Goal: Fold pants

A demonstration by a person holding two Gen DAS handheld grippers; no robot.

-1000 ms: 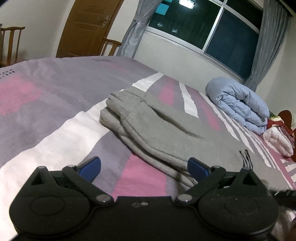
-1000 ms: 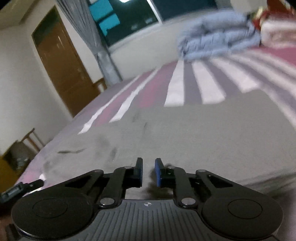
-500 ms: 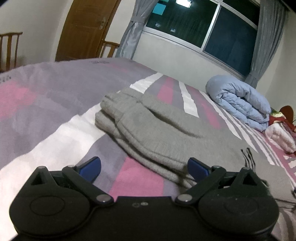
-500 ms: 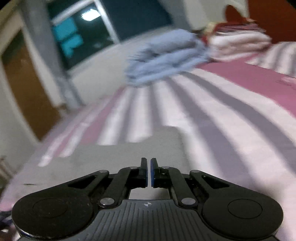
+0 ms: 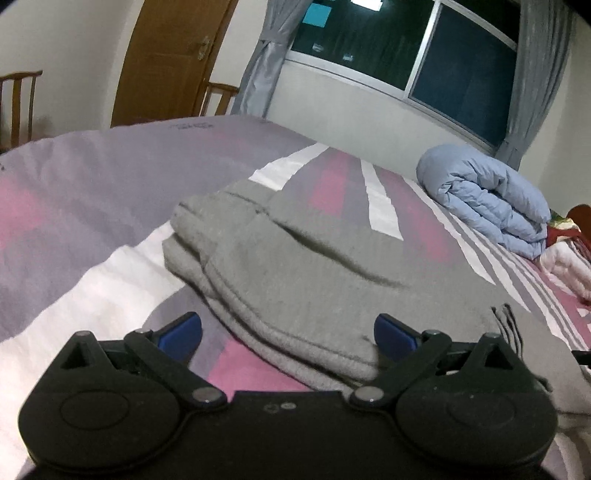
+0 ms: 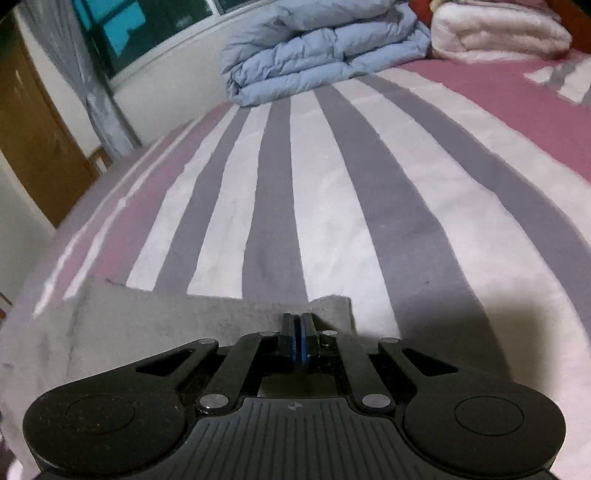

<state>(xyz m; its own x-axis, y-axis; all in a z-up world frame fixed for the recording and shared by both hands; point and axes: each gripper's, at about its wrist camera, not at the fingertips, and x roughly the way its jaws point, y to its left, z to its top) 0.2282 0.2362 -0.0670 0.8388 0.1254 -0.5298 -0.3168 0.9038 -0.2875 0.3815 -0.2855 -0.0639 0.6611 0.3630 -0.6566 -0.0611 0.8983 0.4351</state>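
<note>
The grey pants [image 5: 295, 273] lie folded in layers on the striped bed cover, in the middle of the left wrist view. My left gripper [image 5: 288, 328] is open, its blue pads wide apart, low over the near folded edge; it holds nothing. In the right wrist view the pants [image 6: 177, 314] fill the lower left, with a corner near my fingertips. My right gripper [image 6: 297, 325] has its pads pressed together at that corner; I cannot tell whether cloth is pinched between them.
A rolled light-blue duvet [image 5: 487, 203] [image 6: 325, 48] lies at the far side of the bed. A white folded blanket [image 6: 498, 33] sits beside it. A wooden door [image 5: 170, 62], chairs [image 5: 22, 103] and a curtained window [image 5: 406, 51] stand behind the bed.
My right gripper has closed fully and swung right toward the pants' corner, now facing the striped cover. My left gripper has stayed open and come closer to the folded edge.
</note>
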